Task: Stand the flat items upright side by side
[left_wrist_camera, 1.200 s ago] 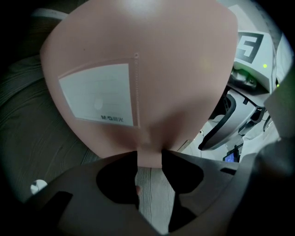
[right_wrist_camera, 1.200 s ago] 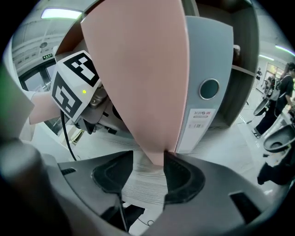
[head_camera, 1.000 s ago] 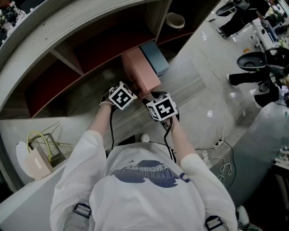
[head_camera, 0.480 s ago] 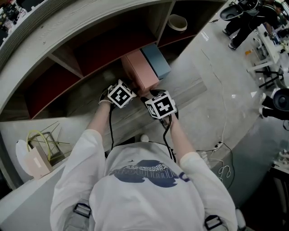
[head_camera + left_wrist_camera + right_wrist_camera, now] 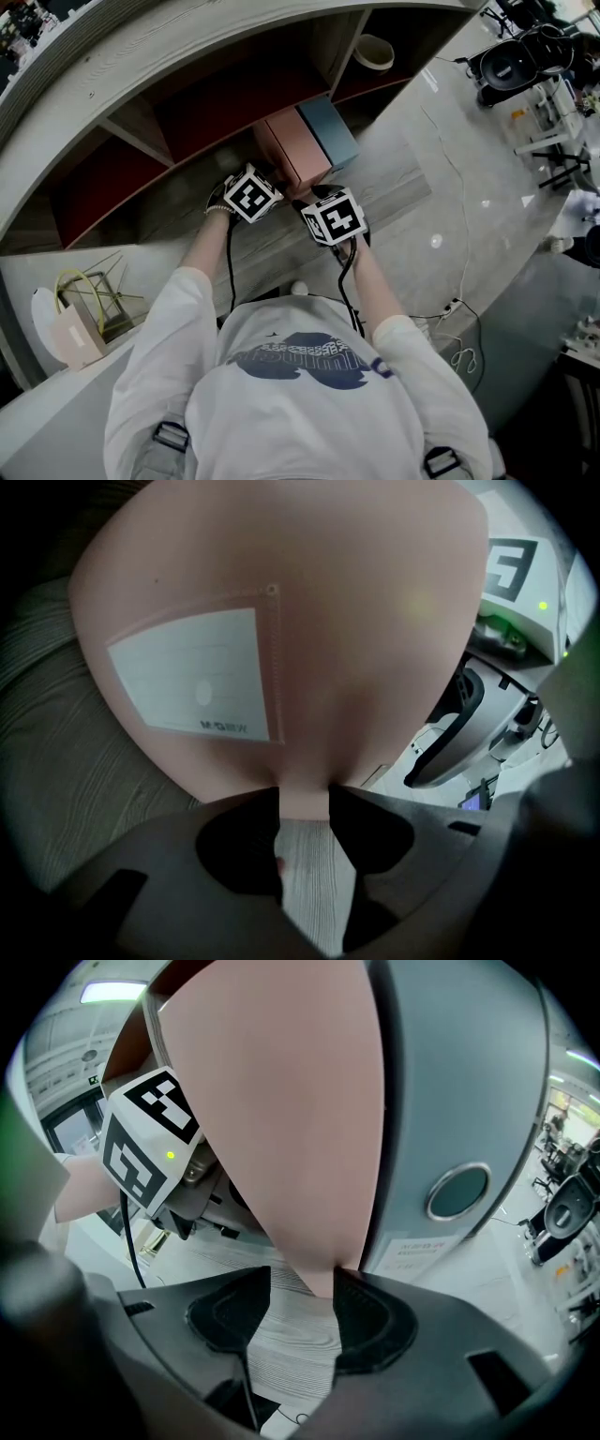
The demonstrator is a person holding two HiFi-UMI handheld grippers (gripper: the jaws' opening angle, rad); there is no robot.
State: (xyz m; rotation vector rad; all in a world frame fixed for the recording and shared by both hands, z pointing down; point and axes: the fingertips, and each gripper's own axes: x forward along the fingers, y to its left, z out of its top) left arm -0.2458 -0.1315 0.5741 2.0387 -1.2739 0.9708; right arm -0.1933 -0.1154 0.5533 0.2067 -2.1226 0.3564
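A pink binder (image 5: 298, 150) stands upright on the wooden shelf floor (image 5: 187, 202), its side against a blue-grey binder (image 5: 330, 129) to its right. My left gripper (image 5: 305, 803) is shut on the pink binder's (image 5: 281, 639) lower edge, below its white label. The right gripper (image 5: 314, 1288) is shut on the near bottom corner of the same pink binder (image 5: 300, 1101). The blue-grey binder (image 5: 459, 1101) rises just right of it there. In the head view the marker cubes hide both sets of jaws.
The shelf has a red back wall and upright dividers (image 5: 131, 131). A pale roll (image 5: 375, 52) sits in the compartment to the right. A paper bag (image 5: 70, 333) stands at the lower left, and cables (image 5: 459, 309) lie on the glossy floor.
Both grippers and the pink binder have shifted only slightly. Both grips are unchanged.
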